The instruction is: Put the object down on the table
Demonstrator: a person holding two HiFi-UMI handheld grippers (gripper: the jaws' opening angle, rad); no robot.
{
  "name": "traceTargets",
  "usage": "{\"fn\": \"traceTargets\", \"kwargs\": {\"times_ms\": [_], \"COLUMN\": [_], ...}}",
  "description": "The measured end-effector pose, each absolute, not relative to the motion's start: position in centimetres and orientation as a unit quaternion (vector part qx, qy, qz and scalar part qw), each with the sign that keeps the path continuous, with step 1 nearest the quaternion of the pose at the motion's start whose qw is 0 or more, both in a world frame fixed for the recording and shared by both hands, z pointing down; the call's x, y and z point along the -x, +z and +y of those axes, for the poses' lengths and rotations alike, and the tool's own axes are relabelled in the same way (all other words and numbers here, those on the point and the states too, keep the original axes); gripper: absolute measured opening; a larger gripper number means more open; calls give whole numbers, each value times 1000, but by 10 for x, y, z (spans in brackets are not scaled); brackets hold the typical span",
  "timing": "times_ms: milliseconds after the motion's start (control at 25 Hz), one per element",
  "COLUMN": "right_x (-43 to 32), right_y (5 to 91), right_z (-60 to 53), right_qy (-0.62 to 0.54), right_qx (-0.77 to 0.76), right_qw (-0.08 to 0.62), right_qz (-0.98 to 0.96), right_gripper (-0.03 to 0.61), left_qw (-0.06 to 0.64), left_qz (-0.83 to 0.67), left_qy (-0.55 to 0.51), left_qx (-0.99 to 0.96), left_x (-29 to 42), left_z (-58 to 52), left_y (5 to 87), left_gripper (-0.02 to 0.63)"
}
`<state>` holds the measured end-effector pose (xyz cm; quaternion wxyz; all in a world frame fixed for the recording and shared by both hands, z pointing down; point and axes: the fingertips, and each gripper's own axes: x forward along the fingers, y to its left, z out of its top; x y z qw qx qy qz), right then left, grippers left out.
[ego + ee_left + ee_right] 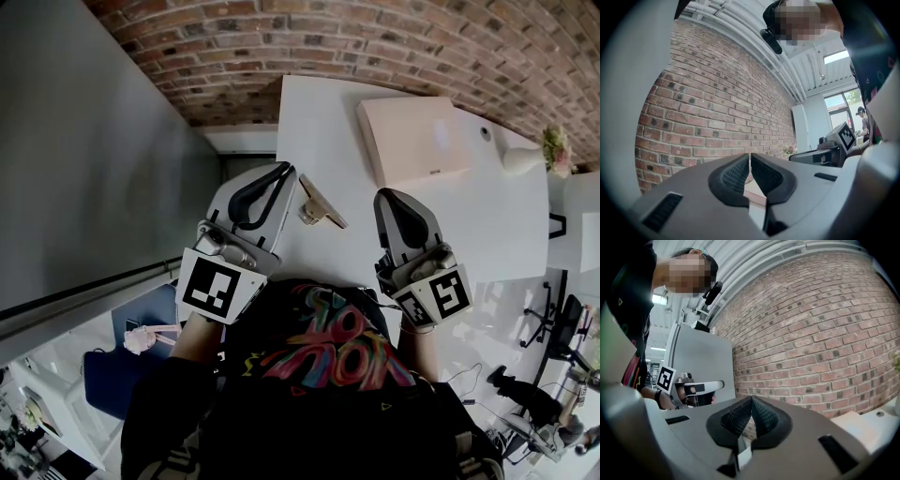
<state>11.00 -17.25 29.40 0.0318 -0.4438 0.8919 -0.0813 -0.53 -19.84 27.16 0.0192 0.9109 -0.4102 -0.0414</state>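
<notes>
A small tan, wedge-shaped object (321,207) with a metal piece lies on the white table (487,225), between my two grippers and apart from both. My left gripper (284,169) is just left of it, jaws shut and empty; in the left gripper view its pads (750,155) meet at the tips with nothing between them. The right gripper (384,194) is to the object's right, also shut and empty, and its pads (751,398) are closed together. Both grippers point level toward the brick wall.
A pale pink box (415,139) lies on the table beyond the right gripper. A white vase with flowers (553,148) stands at the far right corner. A brick wall (375,37) runs behind the table, and a grey panel (84,141) is to the left.
</notes>
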Motion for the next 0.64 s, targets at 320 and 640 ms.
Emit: {"fn": "traceTargets", "kwargs": {"times_ms": [320,640], "right_x": [-111,-112], "right_y": [297,302], "right_z": [-174,-176], "right_qy": [-85,-95], "right_qx": [442,440], "right_qw": [33,39], "right_qz": [892,892], "right_gripper": [17,17], "left_qw": [21,20], "left_qz": [-410,-408], "left_qy": [-39,-39], "left_qx": [-911,-912], "left_x": [5,3], "left_z": [-199,-200], "left_y": [274,276], "left_gripper": [34,34]}}
